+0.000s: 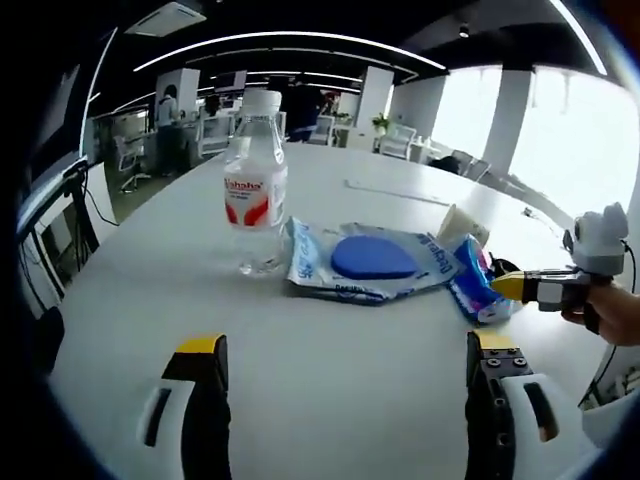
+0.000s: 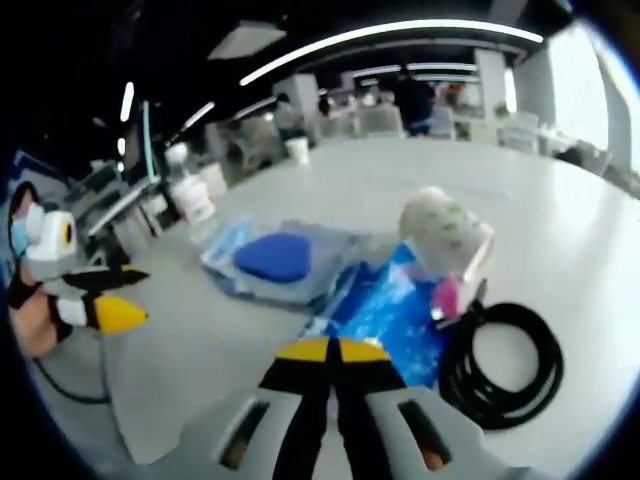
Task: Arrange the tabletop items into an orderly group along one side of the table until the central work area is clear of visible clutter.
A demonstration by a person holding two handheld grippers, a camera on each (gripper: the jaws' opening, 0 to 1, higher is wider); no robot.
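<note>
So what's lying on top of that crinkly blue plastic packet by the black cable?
A pale, mottled roll rests on the blue plastic packet, with something pink at its lower edge. Whatever lies beneath the packet is covered.

The left gripper (image 1: pixel 345 365) is being held low over the white surface (image 1: pixel 330 420), its yellow-tipped jaws spread wide. A clear plastic water bottle with a red label (image 1: pixel 255 185) is standing upright, just beside a flat blue-and-white wipes packet (image 1: pixel 370 262). The right gripper (image 1: pixel 520 287) is being brought against a smaller blue pack (image 1: pixel 475 285).

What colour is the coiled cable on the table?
Black; the coiled cable shows best in the right gripper view.
</note>
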